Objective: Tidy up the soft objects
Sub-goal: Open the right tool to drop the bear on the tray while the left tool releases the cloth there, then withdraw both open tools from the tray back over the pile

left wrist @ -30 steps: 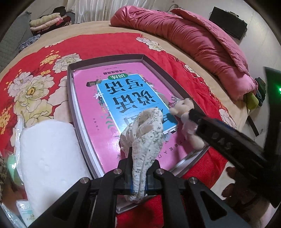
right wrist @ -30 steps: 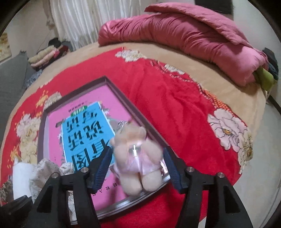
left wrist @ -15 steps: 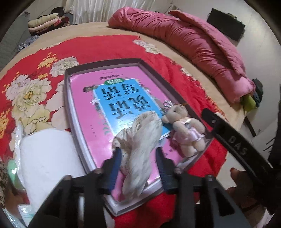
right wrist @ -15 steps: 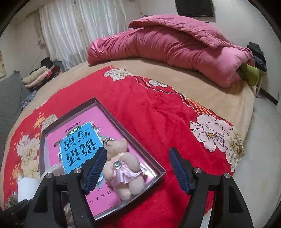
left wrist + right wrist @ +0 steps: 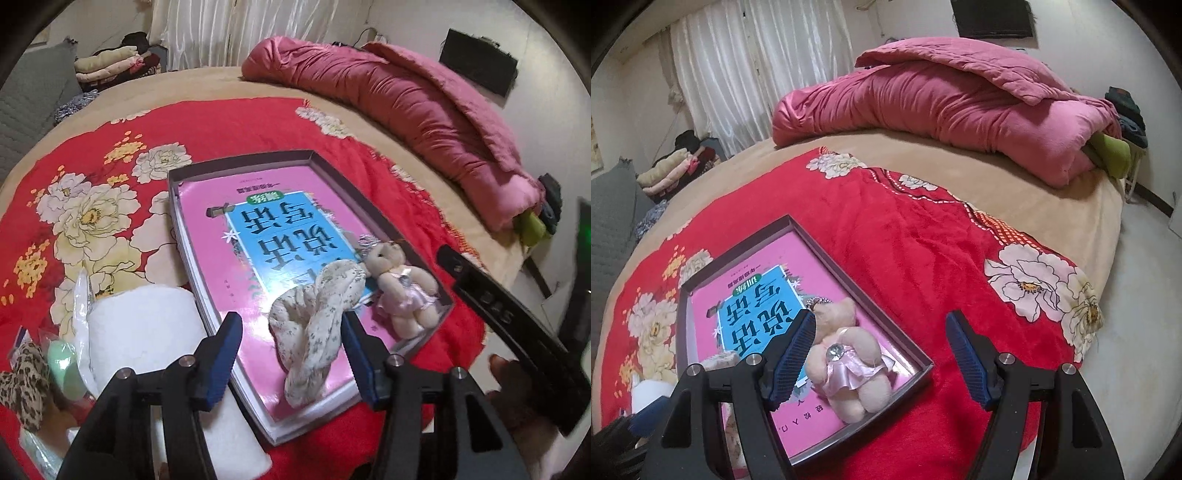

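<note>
Surroundings: a white paper roll is lying just left of the shallow grey tray on the red floral blanket.
Writing: "DAS" is showing on the right gripper, whose jaws are standing wide apart and empty.
Left gripper: jaws have just been opening; the speckled cream cloth is lying loose between them, on the pink book.
Small beige plush bear: lying in the tray beside the right gripper's left finger.

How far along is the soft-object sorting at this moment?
Done: the floral sock and the teddy bear lie in the tray, on the pink book. In hand: nothing; the left gripper, jaws just opened, and the right gripper are both open. Left: the leopard-print cloth and white roll sit outside.
</note>
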Demonstrator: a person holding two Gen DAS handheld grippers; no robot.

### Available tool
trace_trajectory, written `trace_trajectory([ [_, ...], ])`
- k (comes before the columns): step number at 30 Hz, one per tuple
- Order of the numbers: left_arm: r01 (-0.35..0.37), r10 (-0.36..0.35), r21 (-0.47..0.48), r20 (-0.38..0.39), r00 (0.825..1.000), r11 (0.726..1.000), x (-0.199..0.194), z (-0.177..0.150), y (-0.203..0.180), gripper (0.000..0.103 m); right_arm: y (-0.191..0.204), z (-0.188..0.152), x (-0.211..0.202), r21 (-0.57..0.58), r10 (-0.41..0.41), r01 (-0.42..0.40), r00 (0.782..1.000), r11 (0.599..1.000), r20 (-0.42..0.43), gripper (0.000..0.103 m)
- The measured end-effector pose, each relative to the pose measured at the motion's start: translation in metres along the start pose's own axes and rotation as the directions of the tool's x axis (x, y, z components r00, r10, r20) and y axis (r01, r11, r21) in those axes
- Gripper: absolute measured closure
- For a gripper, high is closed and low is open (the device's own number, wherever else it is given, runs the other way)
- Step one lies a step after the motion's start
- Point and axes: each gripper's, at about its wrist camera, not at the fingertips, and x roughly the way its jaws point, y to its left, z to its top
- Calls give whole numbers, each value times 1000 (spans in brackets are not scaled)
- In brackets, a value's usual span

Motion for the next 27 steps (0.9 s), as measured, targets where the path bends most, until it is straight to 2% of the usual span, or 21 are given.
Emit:
trace_trajectory([
  [5,73,-73,-16,16,997,997,-15,-6,1,48,-1,0,-1,4,-2,2,1000,1000,9,29],
  [7,81,-80,-14,22,997,997,-18,-6,-1,48,-3,1,-3,12,-4,4,1000,1000,18,29],
  [11,39,-38,-1,45,998,999,-21,-3,-7,48,-10,2,-7,44,-9,8,999,999,39,29],
  [14,2,-2,42,13,1000,999,-11,-6,-17,48,-12,2,-8,60,-11,8,999,998,45,29],
  [18,-13,18,114,-41,999,993,9,-13,-34,48,-12,1,-10,55,-11,8,999,998,53,29],
  [23,-131,149,225,-68,986,965,30,-23,-48,48,-11,1,-10,51,-8,6,999,999,51,29],
  [27,-194,210,210,-57,976,958,32,-21,-38,48,-9,1,-9,39,-8,6,999,999,45,29],
])
